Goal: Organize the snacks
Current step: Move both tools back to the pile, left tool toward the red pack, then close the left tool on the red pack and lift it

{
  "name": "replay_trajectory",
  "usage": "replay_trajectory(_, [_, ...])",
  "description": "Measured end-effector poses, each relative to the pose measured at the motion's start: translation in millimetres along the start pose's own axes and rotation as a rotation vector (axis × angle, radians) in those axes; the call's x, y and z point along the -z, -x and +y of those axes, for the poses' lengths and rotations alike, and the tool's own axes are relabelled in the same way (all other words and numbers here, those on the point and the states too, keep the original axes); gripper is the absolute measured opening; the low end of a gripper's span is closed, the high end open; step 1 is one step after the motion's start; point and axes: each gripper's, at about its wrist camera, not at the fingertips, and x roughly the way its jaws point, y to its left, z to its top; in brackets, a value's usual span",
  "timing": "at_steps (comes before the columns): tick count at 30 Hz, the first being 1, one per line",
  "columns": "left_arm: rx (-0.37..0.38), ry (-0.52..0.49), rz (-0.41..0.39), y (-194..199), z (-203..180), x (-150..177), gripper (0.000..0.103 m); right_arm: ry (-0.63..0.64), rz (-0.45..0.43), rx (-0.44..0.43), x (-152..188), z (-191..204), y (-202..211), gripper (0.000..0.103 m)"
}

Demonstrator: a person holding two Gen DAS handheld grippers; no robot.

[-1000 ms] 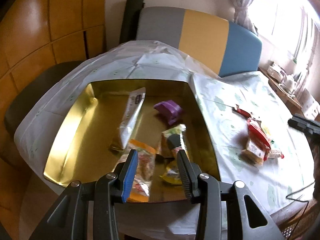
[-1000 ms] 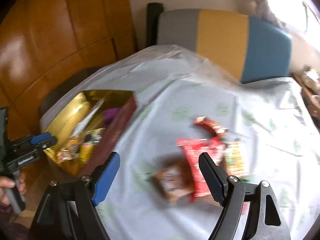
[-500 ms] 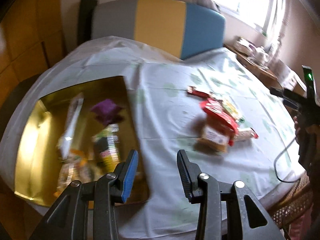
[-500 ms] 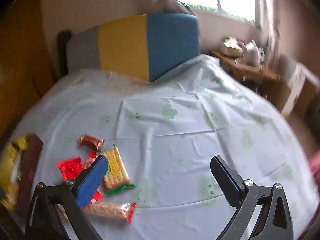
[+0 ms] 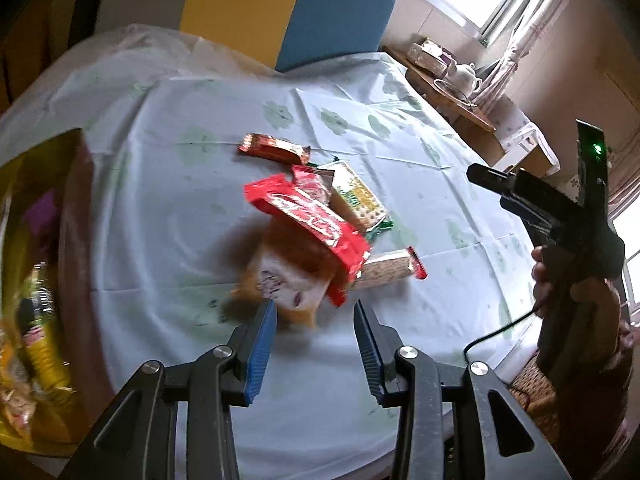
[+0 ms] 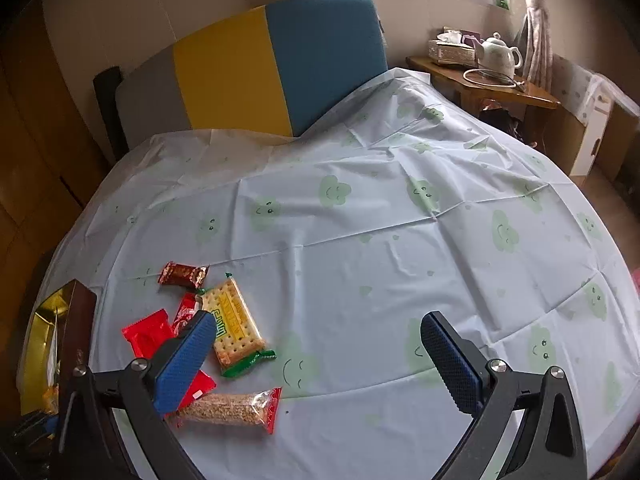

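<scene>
Part-way through sorting: several snacks boxed, a small heap left on the table.

From my seat, the gold-lined cardboard box [image 5: 38, 240] at nine o'clock already holds several packets, while the loose pile sits mid-table on the pale smiley-print plastic cloth [image 6: 360, 248]: a red foil wafer pack [image 5: 308, 216], a brown-and-white pouch [image 5: 286, 276] under it, a yellow cracker packet [image 6: 234, 322], a dark red candy bar [image 6: 183, 274] and a clear tube of grain biscuits [image 6: 232, 408]. My left gripper [image 5: 314, 320] hovers at six o'clock of the pouch, fingers part-spread and empty; my right gripper [image 6: 316, 344] is spread fully wide, holding nothing.
</scene>
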Motion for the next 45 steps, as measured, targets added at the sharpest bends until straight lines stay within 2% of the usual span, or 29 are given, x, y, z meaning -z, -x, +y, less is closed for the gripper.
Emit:
replay_trajectory(9, [0.035,0.070,0.045,-29.4,-3.4,-31.3,0.037,0.019,-0.014,-0.014,-2.7,3.1,3.2,0.103])
replay_trajectory(14, [0.024,0.101,0.082,-52.9,-2.9,-44.1,0.036,0.016,-0.015,-0.030,-3.5,3.3,4.1,0.103])
replay_trajectory(16, [0.028,0.098,0.092,-61.9,-5.0,-49.1,0.032,0.019,-0.020,-0.034,-3.9,4.0,4.9,0.103])
replay_trajectory(18, [-0.008,0.073,0.090,-71.0,-7.6,-52.5,0.013,0.022,-0.018,-0.038,-4.1,4.8,4.5,0.103])
replay_trajectory(20, [-0.036,0.056,0.078,-76.7,-6.5,-53.0,0.007,0.026,-0.020,-0.039,-4.7,5.4,4.5,0.103])
replay_trajectory(22, [-0.023,0.056,0.061,-74.6,-2.5,-51.9,0.006,0.029,-0.024,-0.036,-5.0,5.1,5.0,0.103])
replay_trajectory(28, [-0.072,-0.021,-0.010,-39.7,12.6,-50.5,0.004,0.020,-0.020,-0.032,-4.8,3.1,4.1,0.103])
replay_trajectory(32, [-0.117,-0.009,0.003,-25.5,35.9,-49.9,0.004,0.031,-0.017,-0.021,-3.5,4.4,3.6,0.103])
replay_trajectory(34, [-0.113,0.021,0.018,-24.6,44.8,-49.4,0.004,0.030,-0.012,-0.012,-3.0,3.9,2.4,0.103])
replay_trajectory(37, [-0.106,0.088,0.041,-25.9,53.7,-48.3,0.020,0.029,-0.009,-0.008,-2.6,4.1,1.8,0.103])
replay_trajectory(38, [-0.086,0.113,0.044,-28.1,53.7,-49.2,0.030,0.031,-0.009,-0.006,-2.4,4.5,1.8,0.103])
replay_trajectory(40, [-0.066,0.131,0.053,-32.6,48.9,-51.8,0.033,0.035,-0.005,-0.001,-1.7,5.4,1.0,0.103])
replay_trajectory(42, [-0.057,0.119,0.064,-39.6,37.0,-57.0,0.041,0.036,-0.002,-0.002,-1.6,5.3,0.3,0.103])
replay_trajectory(44, [-0.056,0.098,0.073,-47.3,23.6,-64.1,0.043,0.032,0.000,-0.005,-2.2,4.5,0.1,0.103])
replay_trajectory(45, [-0.060,0.093,0.083,-51.1,19.4,-67.0,0.053,0.029,0.000,-0.008,-2.7,3.9,0.2,0.103])
